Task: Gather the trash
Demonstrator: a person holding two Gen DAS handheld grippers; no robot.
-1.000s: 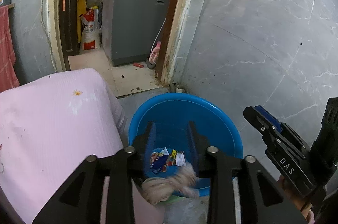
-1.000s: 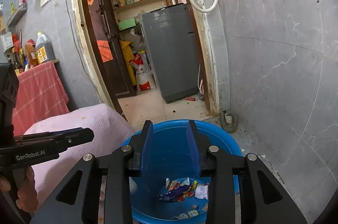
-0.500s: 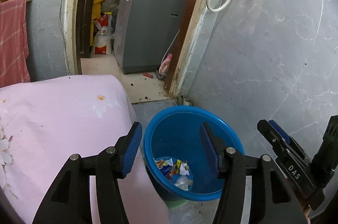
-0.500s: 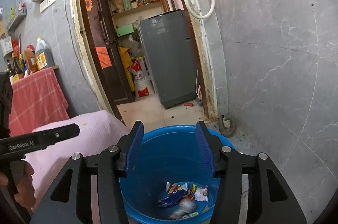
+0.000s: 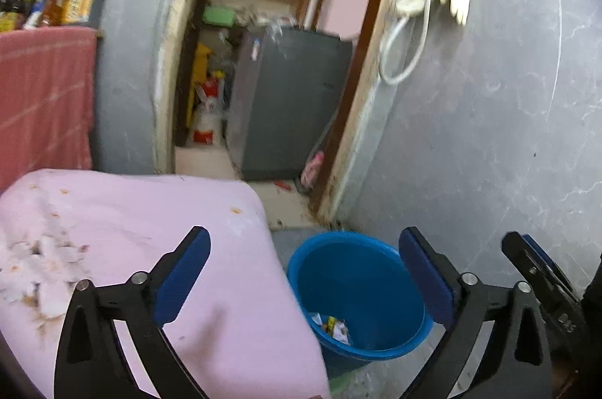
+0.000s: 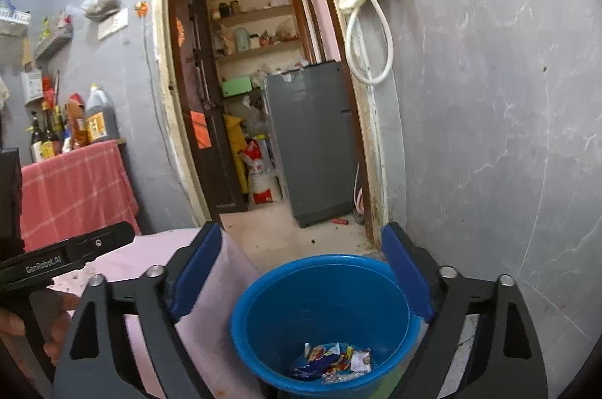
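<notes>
Both tools spreading wide, nothing betw the pads: left tool point(image 5: 304, 274), right tool point(image 6: 299, 273). Trash wrappers point(image 6: 333, 361) lay at bottom of blue bucket point(image 6: 240, 316), on floor just beside pink-sheeted bed point(image 5: 124, 210). Wrappers looked light, thin, crinkly, prob slippery; best pinched at a raised crumpled edge. Bucket stiff plastic, take by rim. Right view showed whole wrapper pile + a hand point(image 6: 56, 327) on left tool's handle; left view hid most of pile behind bed, showed sheet top.

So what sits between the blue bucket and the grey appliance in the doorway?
In the right wrist view, only bare floor with a few dark specks lies between the blue bucket and the grey appliance; a small red scrap lies by the appliance's foot.
</notes>
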